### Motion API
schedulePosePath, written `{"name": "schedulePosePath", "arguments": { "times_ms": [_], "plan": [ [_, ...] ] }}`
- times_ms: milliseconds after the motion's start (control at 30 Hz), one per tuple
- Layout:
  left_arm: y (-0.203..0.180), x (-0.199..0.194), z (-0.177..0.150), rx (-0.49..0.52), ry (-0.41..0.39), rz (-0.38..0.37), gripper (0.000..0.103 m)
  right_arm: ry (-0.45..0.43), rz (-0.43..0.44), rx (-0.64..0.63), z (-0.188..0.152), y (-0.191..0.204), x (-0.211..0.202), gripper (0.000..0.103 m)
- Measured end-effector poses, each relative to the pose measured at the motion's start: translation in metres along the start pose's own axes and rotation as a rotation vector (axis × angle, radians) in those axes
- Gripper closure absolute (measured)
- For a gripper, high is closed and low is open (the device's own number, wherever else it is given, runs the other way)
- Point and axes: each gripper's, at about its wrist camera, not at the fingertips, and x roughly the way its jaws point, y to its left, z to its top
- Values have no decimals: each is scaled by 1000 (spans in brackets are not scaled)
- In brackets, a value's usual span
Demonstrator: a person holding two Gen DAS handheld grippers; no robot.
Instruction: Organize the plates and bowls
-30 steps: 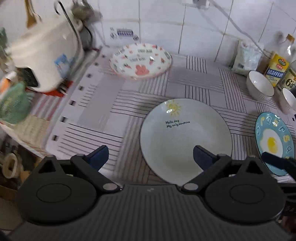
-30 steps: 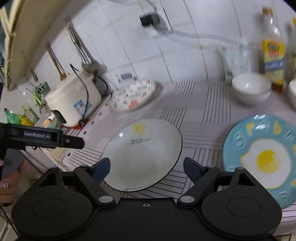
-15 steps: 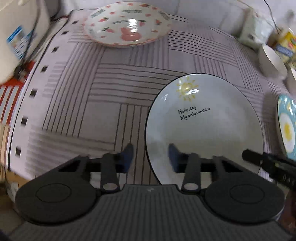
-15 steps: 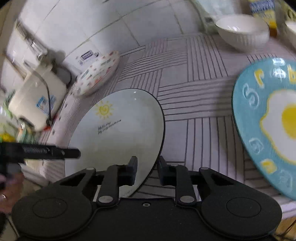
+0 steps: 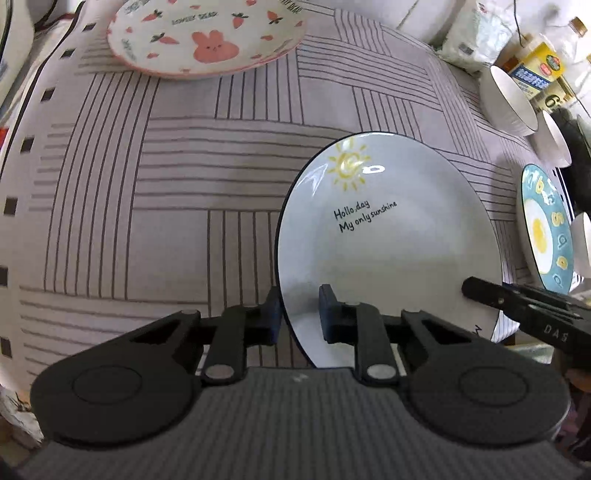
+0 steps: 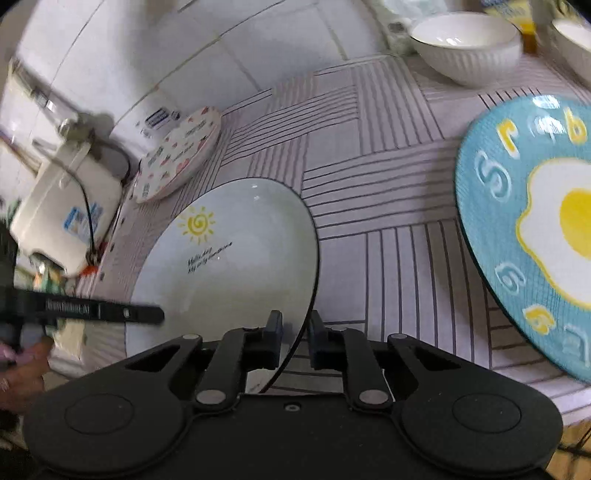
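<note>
**Both grippers clamp the sun plate's rim**

Down they have both come since a second ago, jaws that stood wide then have just been closing, and now each pair has the rim between its pads.

Left wrist view: the left gripper pinches the near left rim of the round pale-blue ceramic plate with the yellow sun and black lettering, one blue pad outside the rim, one inside, almost fully closed on it. That plate sits near the front edge of the counter's striped pink-grey cloth. Towards the back left corner lies the round white plate with a pink rabbit and carrots. Along the right edge, a white ribbed bowl stands far back and the round turquoise plate with a fried-egg picture lies nearer. The right gripper's black tip pokes in over the sun plate's right rim.

Right wrist view: the right gripper bites the sun plate's near right rim, jaws nearly closed on it. The fried-egg plate lies to the right, apart. A white rice cooker stands at the left edge.
</note>
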Motion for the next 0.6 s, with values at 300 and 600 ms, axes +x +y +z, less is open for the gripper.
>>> {"name": "schedulePosePath", "arguments": {
  "times_ms": [300, 600],
  "plan": [
    [-19, -20, 31, 148, -52, 3, 82, -86, 3, -61, 13, 5, -22, 82],
    [-40, -10, 86, 218, -79, -39, 81, -174, -60, -72, 55, -8, -32, 82]
  ]
}}
